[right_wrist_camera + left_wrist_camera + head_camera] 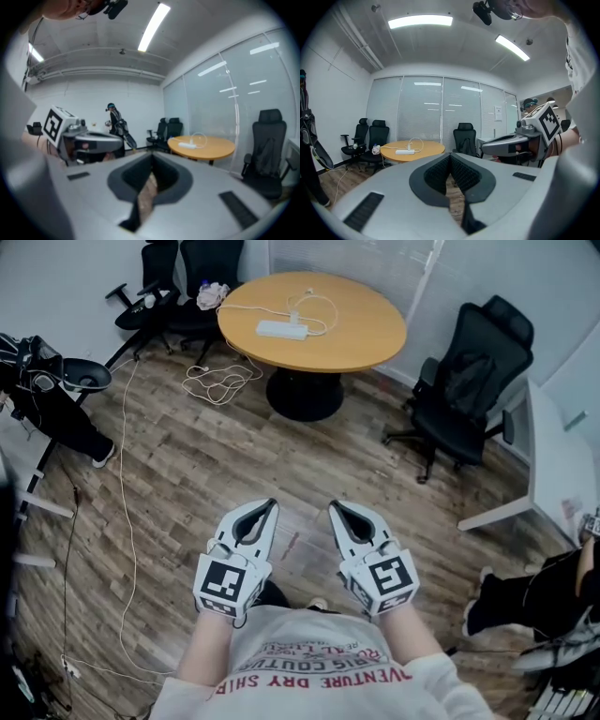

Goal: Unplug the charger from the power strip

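Both tools are closed with nothing between their jaws. My left tool and right tool each have their tips pressed together, black ribbed pads meeting inside smooth grey shells. Each carries a cube of square black-and-white markers at its back. They hover side by side, near each other but apart, over a floor of brown wood planks, and they point toward a round counter with a smooth tan top on a black pedestal. That counter is well apart from the tools. On it lies a long white strip. The small white charger is plugged into it, its thin white cable looping over the counter. Black office chairs stand around the counter, and a pale cord lies coiled on the floor beside it.
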